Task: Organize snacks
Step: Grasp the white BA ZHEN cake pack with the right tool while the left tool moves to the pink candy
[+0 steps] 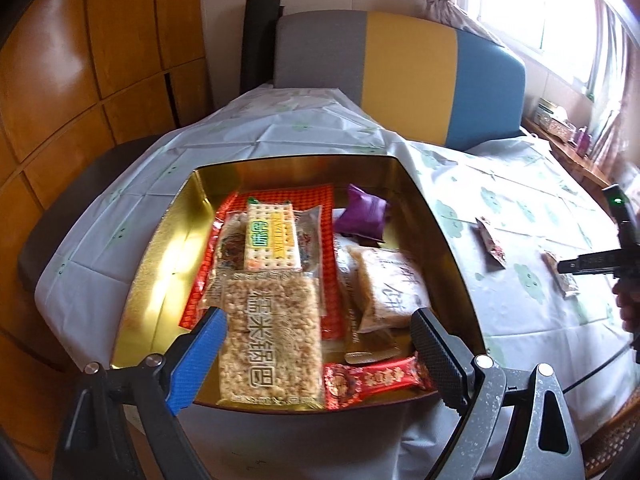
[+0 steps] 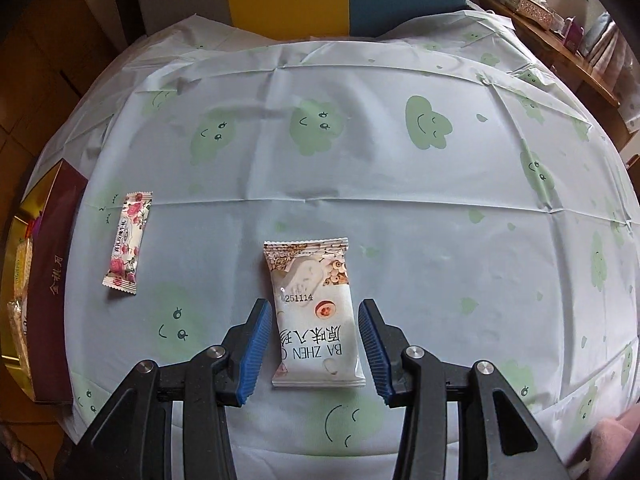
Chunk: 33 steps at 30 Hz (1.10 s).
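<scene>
Left wrist: gold box (image 1: 160, 248) holds rice cracker (image 1: 272, 332), purple packet (image 1: 362, 216).

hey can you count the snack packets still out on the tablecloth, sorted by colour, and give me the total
White packet, lying between the open right gripper's fingers: 1
Pink floral packet, nearer the box: 1
Total on the tablecloth: 2

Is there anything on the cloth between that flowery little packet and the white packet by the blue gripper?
Nothing: in the right wrist view, only bare tablecloth separates the flowery packet from the white packet.
</scene>
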### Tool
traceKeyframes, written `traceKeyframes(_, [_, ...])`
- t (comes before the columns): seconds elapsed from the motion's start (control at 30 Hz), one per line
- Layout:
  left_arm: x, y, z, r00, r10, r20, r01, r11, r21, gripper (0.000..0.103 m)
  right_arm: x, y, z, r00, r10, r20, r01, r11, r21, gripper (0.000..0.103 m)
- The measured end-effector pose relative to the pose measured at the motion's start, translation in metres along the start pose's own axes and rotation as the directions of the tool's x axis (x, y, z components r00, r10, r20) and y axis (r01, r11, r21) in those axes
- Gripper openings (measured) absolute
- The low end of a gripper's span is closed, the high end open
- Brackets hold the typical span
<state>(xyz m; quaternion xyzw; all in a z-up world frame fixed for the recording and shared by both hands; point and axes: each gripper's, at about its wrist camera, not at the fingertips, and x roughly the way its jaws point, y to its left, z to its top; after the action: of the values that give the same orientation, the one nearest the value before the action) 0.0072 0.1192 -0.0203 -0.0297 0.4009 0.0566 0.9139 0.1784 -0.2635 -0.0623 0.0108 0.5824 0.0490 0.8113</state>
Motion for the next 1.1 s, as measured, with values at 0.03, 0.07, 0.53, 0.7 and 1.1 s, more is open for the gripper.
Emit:
traceKeyframes(0.03, [0.000, -0.001, -0.001, 1.000, -0.005, 0.000, 0.005, 1.000, 0.002, 0.093, 0.002, 0.002, 0.000, 1.000, -0.006, -0.005, 0.006, 1.000, -0.008, 0.046])
traceKeyframes(0.07, [-0.001, -0.002, -0.001, 1.000, -0.009, 0.001, 0.009, 1.000, 0.004, 0.093, 0.005, 0.004, -0.001, 1.000, -0.012, -0.010, 0.012, 1.000, -0.020, 0.046])
traceKeyframes(0.53, [-0.007, -0.012, 0.007, 0.999, -0.036, 0.017, 0.035, 0.999, 0.026, 0.093, -0.005, 0.032, -0.017, 0.990, -0.123, -0.076, 0.099, 0.962, -0.255, 0.033])
traceKeyframes(0.7, [-0.001, -0.025, 0.015, 0.998, -0.063, -0.016, 0.064, 0.997, 0.034, 0.090, 0.005, 0.011, -0.021, 0.994, -0.055, -0.092, 0.039, 0.985, -0.167, 0.035])
traceKeyframes(1.1, [0.032, -0.118, 0.051, 0.976, -0.173, -0.129, 0.192, 0.970, 0.152, 0.064, 0.006, 0.014, -0.018, 0.992, -0.078, -0.100, 0.060, 0.984, -0.167, 0.040])
